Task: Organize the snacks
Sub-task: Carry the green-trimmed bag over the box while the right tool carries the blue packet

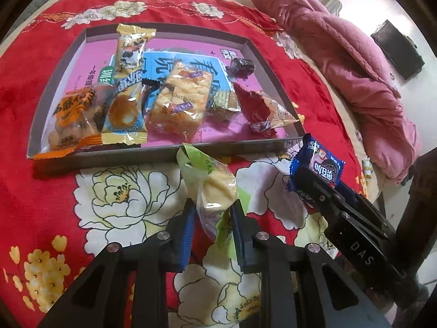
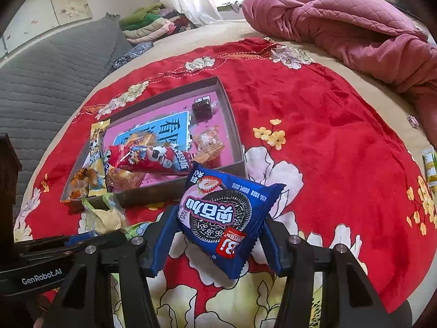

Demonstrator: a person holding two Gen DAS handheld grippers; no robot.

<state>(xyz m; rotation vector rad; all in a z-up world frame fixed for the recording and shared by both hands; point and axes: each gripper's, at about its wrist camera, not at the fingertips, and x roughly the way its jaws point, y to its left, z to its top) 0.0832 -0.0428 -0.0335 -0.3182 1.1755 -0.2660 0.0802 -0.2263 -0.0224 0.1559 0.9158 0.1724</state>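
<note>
A shallow grey box with a pink floor lies on the red flowered cloth and holds several snack packets. My left gripper is shut on a clear-and-green packet with a pale cake, just in front of the box's near wall; that packet also shows in the right wrist view. My right gripper is shut on a blue cookie packet, held near the box's front right corner. It shows in the left wrist view too.
A crumpled pink quilt lies beyond the cloth at the right. A small yellow-green packet sits at the cloth's right edge. A grey mattress and folded bedding are at the left back.
</note>
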